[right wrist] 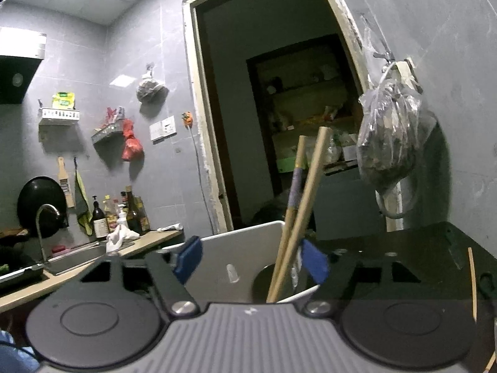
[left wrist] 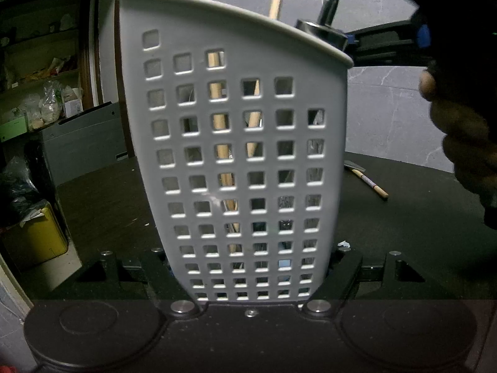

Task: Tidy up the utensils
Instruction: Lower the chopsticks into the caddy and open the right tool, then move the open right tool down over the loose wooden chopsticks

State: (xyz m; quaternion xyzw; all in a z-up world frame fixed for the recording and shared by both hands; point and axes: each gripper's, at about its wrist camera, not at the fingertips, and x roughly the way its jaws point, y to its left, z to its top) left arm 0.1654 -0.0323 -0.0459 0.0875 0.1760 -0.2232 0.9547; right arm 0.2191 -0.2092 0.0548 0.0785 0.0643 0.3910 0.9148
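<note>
A white perforated utensil holder (left wrist: 242, 143) stands on the dark table, filling the left wrist view. My left gripper (left wrist: 251, 273) is shut on the utensil holder at its base, one finger on each side. Wooden chopsticks (left wrist: 222, 130) and a metal utensil handle (left wrist: 326, 15) stand inside it. In the right wrist view my right gripper (right wrist: 251, 258) hovers open over the holder's rim (right wrist: 236, 236), its blue pads (right wrist: 188, 256) on either side of two upright chopsticks (right wrist: 303, 214) without touching them. One chopstick (left wrist: 371, 183) lies on the table at right.
A doorway (right wrist: 279, 108) opens onto shelves behind. A sink and counter with bottles (right wrist: 118, 214) are at left. A plastic bag (right wrist: 388, 136) hangs on the right wall. A thin skewer (right wrist: 472, 283) lies on the dark table (right wrist: 419, 242).
</note>
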